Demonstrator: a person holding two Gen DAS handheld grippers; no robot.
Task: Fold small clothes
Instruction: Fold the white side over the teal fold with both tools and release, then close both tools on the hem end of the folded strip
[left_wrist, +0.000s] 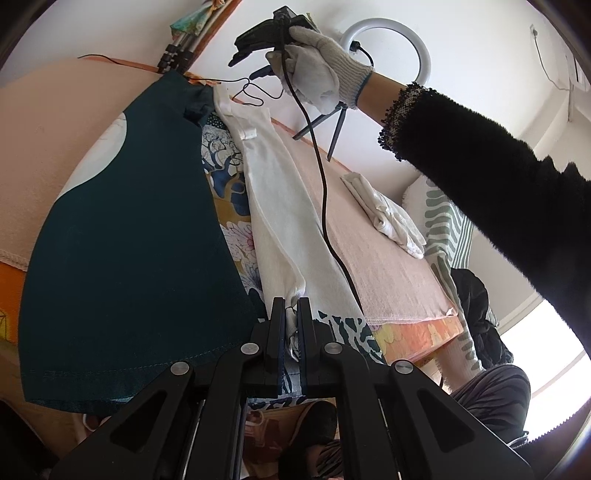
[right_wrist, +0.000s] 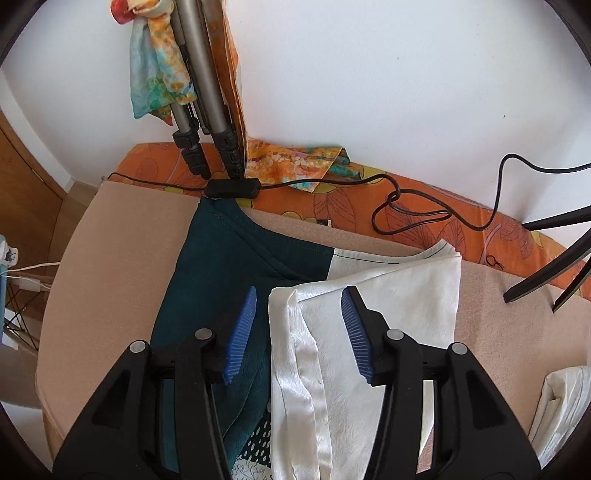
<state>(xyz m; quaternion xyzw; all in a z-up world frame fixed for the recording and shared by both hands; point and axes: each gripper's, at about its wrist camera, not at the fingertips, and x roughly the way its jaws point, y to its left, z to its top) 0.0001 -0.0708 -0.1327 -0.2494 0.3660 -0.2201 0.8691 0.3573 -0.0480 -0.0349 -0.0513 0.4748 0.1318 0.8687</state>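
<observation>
Bed (right_wrist: 110, 236) under beige blanket, orange floral sheet along wall edge. Dark teal garment (left_wrist: 122, 229) spread flat on blanket, patterned fabric beneath it. White garment (left_wrist: 280, 206) laid lengthwise along teal one's edge, satin-trimmed end near wall. Folded white pile (left_wrist: 388, 214) further along the bed. Left claw (left_wrist: 291, 321) closed, pinching near corner of white garment. Right claw (right_wrist: 299, 332) in gloved hand (left_wrist: 317, 70), jaws apart, hovering over white garment's far end, nothing between pads.
</observation>
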